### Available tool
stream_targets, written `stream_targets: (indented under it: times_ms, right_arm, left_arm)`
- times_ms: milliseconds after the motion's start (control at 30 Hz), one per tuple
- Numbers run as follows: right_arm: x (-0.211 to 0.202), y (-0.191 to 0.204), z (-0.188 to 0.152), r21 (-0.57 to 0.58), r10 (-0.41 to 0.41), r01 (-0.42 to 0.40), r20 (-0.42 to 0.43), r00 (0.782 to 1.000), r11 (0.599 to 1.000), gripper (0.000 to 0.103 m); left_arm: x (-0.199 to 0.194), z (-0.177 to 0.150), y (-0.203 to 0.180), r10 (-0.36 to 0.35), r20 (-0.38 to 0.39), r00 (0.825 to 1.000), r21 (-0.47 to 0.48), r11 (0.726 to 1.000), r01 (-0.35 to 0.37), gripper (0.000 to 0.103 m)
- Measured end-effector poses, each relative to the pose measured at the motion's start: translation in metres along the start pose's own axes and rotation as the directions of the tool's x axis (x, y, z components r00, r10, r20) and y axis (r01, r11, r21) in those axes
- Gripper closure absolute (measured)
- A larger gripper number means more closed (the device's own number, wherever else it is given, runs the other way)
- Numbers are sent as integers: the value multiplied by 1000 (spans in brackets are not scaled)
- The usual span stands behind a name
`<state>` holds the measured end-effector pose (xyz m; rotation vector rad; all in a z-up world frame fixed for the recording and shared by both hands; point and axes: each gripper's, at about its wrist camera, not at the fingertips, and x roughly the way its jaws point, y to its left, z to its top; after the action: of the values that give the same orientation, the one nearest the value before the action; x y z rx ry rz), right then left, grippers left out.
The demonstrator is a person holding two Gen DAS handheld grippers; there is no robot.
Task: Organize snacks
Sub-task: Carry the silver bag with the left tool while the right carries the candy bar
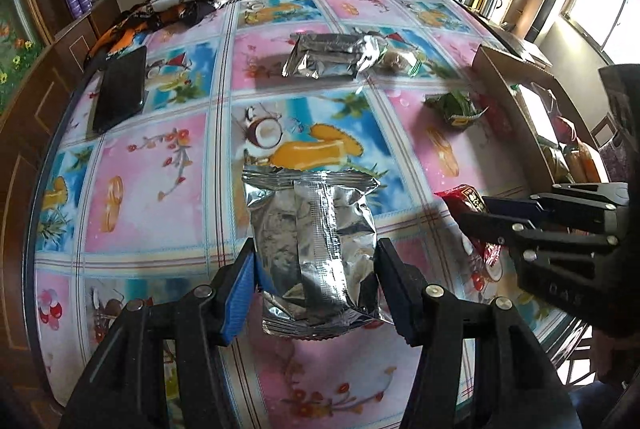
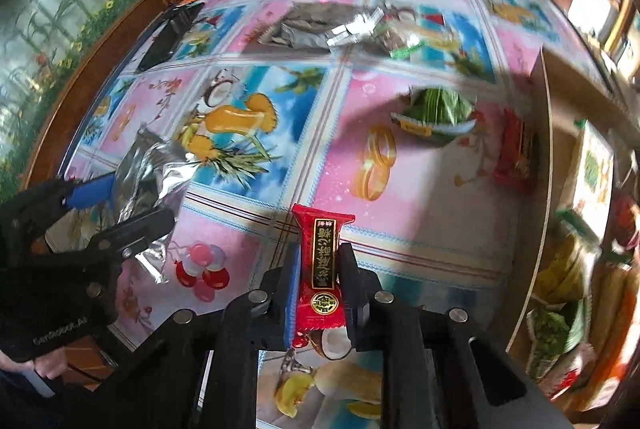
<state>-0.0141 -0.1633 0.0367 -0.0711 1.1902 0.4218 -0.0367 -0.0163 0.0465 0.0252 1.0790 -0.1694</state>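
While left fingers (image 1: 256, 269) grip silver packet (image 1: 316, 249), right fingers (image 2: 348, 265) clamp red snack (image 2: 320, 265); fruit-print tablecloth (image 1: 160, 169).

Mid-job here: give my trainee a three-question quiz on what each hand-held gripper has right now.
1. What does the left hand-held gripper grip?
2. True or false: the right hand-held gripper is shut on a green packet.
3. Where is the cardboard box? A) far left edge of the table B) right side of the table C) table centre

Key:
1. The silver foil packet.
2. False: it is shut on the red snack packet; the green packet lies loose on the table.
3. B
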Motion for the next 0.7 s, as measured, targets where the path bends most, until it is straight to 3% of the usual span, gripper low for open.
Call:
stream_targets:
  times_ms: [267, 700]
  right_arm:
    - [-21, 5, 0, -83, -90, 96, 66, 994, 992, 83]
    - [-40, -5, -2, -97, -130, 141, 108, 986, 985, 83]
  left_arm:
    - [1, 9, -18, -14, 17, 1000, 31, 999, 13, 46]
    - [-1, 16, -40, -24, 29, 999, 53, 998, 23, 46]
